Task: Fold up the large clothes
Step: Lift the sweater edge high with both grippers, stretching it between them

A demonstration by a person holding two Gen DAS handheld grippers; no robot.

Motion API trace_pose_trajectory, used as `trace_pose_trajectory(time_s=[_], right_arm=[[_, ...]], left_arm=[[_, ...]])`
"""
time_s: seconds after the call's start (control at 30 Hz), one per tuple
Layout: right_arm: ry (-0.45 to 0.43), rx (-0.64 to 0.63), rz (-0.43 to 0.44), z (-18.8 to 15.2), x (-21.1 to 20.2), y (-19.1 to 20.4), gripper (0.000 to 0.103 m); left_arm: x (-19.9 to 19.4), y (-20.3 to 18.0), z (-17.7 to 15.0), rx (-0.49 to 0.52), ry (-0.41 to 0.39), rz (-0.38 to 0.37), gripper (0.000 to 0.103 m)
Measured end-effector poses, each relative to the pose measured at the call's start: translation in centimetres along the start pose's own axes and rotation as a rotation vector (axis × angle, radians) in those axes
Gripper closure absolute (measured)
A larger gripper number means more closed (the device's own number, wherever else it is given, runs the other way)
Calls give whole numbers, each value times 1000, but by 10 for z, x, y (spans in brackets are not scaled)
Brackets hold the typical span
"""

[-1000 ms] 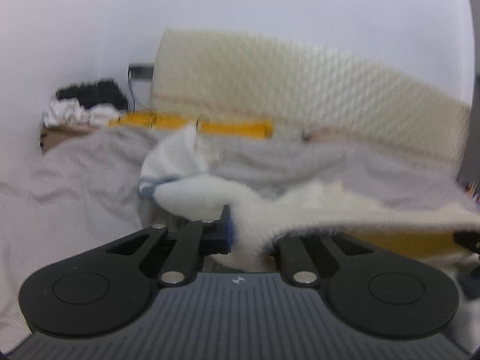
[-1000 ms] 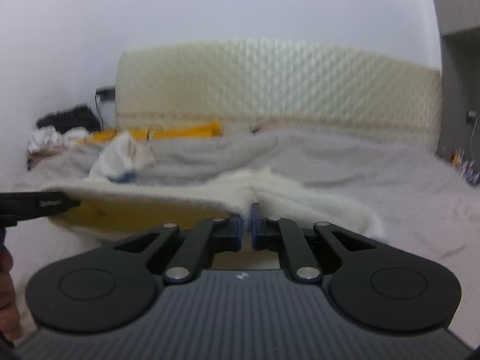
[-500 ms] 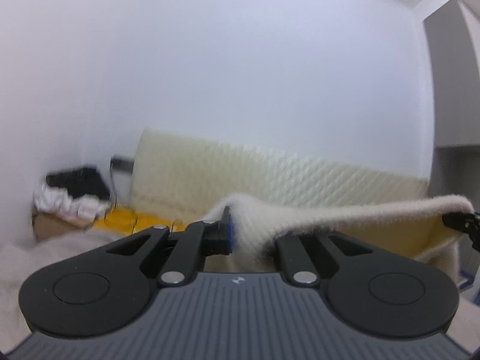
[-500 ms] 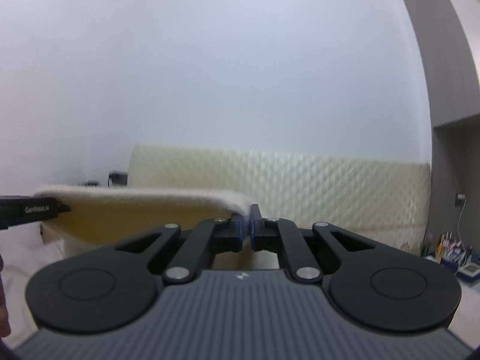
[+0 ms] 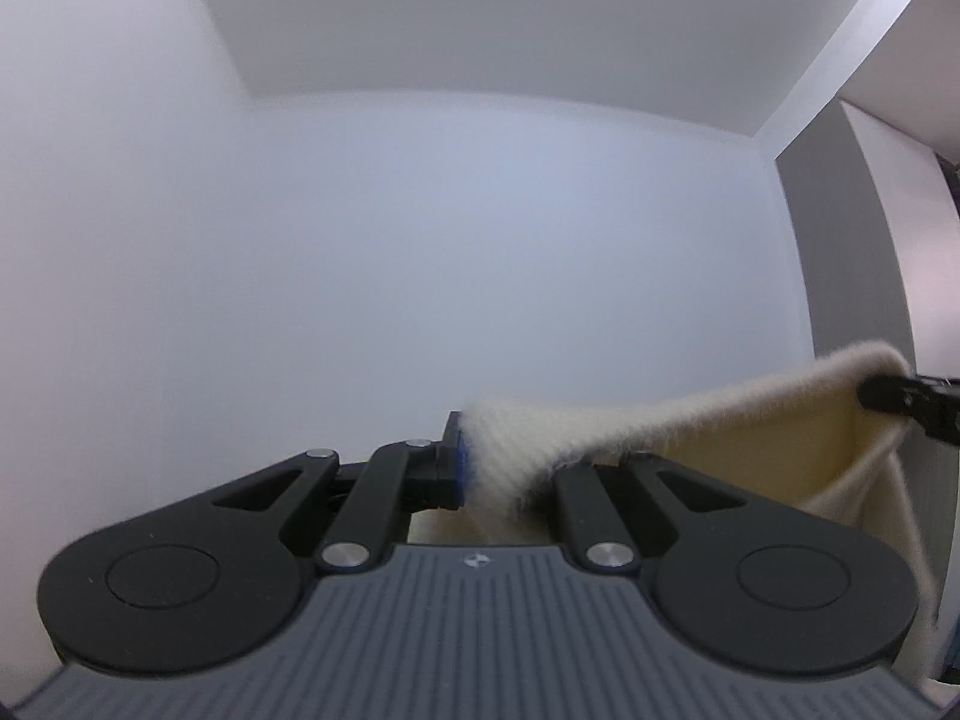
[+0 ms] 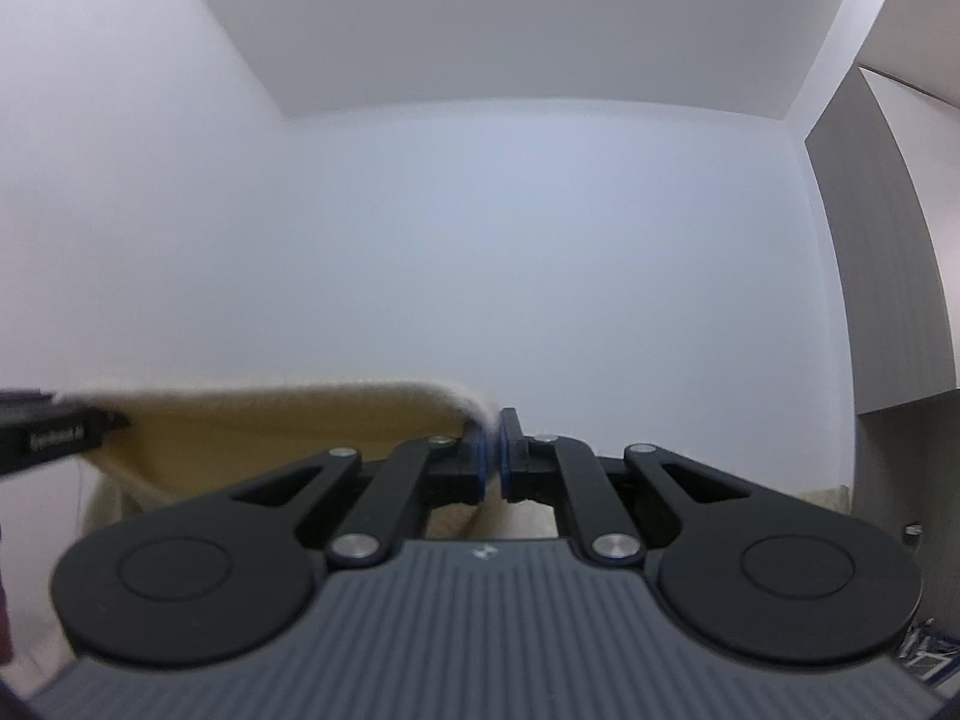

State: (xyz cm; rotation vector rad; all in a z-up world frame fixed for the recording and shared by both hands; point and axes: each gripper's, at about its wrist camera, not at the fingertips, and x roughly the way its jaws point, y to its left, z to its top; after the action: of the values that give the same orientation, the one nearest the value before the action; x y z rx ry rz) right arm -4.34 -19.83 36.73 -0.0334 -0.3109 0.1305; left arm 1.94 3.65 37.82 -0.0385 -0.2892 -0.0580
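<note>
A cream fleece garment with a yellow lining [image 5: 720, 420] hangs stretched between both grippers, high in the air. My left gripper [image 5: 492, 462] is shut on one top corner; the fluffy cloth bunches over its right finger. At the right edge of the left wrist view the right gripper's tip [image 5: 900, 399] holds the other corner. In the right wrist view my right gripper [image 6: 493, 456] is shut on the garment's edge [image 6: 288, 414], which runs left to the left gripper's tip [image 6: 54, 435]. The garment's lower part is hidden below the gripper bodies.
Both cameras face a plain white wall [image 6: 480, 270] and the ceiling [image 5: 540, 18]. A grey wardrobe panel [image 6: 888, 300] stands at the right. A sliver of the quilted headboard [image 6: 828, 495] shows low on the right.
Both grippers have risen steeply and tilted upward with the garment held between them. The bed, the headboard and the clothes pile have dropped out of view; wall and ceiling now fill both views.
</note>
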Motion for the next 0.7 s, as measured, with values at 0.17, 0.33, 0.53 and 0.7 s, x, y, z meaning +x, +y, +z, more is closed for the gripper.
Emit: trace_pose_trajectory(time_s=[0.17,0.33,0.53,0.7], right_arm=[[62,33,-9,25,42,-10,96],[192,3,-58,-32,102,-18,96],[345,16,-76,-145,185,-35,96],[488,43,-77,-263,268,-56,96]], left_arm=[[31,-9,17,26,64,-35,94],[101,-11,-38,11,204,-52,94],[209,-3,-158,-57,371,-47,93],[299,5,-287,-102,510,-19,93]])
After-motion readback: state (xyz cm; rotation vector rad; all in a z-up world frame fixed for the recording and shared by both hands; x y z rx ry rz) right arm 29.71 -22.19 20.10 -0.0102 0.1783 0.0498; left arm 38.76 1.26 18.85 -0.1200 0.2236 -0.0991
